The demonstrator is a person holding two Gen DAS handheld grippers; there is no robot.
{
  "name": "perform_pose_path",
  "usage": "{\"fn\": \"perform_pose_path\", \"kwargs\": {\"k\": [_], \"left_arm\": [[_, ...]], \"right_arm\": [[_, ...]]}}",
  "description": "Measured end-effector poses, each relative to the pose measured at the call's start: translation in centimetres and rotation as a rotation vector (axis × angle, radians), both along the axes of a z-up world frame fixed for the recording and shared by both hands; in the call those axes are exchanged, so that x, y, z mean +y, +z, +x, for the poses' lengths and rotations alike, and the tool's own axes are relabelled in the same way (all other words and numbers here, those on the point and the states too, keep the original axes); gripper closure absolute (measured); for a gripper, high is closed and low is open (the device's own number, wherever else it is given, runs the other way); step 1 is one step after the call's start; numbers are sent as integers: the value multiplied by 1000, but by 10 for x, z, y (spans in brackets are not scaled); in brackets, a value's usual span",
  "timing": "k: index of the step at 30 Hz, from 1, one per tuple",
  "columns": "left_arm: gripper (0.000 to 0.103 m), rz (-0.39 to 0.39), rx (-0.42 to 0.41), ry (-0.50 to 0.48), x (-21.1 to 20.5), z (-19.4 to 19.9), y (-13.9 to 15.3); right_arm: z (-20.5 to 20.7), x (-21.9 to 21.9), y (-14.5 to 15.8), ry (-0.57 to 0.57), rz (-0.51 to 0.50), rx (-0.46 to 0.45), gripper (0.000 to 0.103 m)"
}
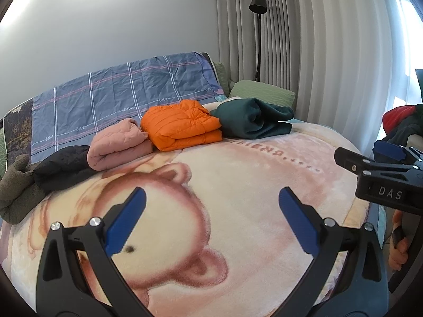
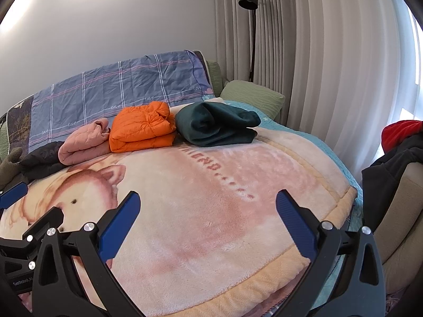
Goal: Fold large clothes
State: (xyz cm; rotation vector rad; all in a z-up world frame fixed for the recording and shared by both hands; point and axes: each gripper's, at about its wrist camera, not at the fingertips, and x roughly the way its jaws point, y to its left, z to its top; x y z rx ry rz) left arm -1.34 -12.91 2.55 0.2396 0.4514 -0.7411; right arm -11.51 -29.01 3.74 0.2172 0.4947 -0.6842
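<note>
Three folded garments — pink, orange, teal — done; chair heap outstanding. Left gripper and right gripper spread, empty.

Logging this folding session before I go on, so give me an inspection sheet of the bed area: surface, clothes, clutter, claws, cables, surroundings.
Surface: bed covered by a pink blanket with a bear print; the near part is bare.
Job's things: along the far side, folded, a black jacket, pink jacket, orange jacket and dark green garment; an olive fleece lies bunched at the left end.
Clutter: red and black clothes heaped on a seat at the right.
Claws: left claw open, empty; right claw open, empty.
Cables: nothing seen.
Surroundings: plaid sheet over the headboard, green pillow, black floor lamp, grey curtains.
</note>
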Motion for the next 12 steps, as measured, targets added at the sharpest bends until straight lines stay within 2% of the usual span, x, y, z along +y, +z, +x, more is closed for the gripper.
{"fn": "perform_pose_path", "kwargs": {"k": [12], "left_arm": [[2, 1, 1, 4, 3, 1, -1]], "right_arm": [[3, -1, -4, 11, -5, 7, 1]]}}
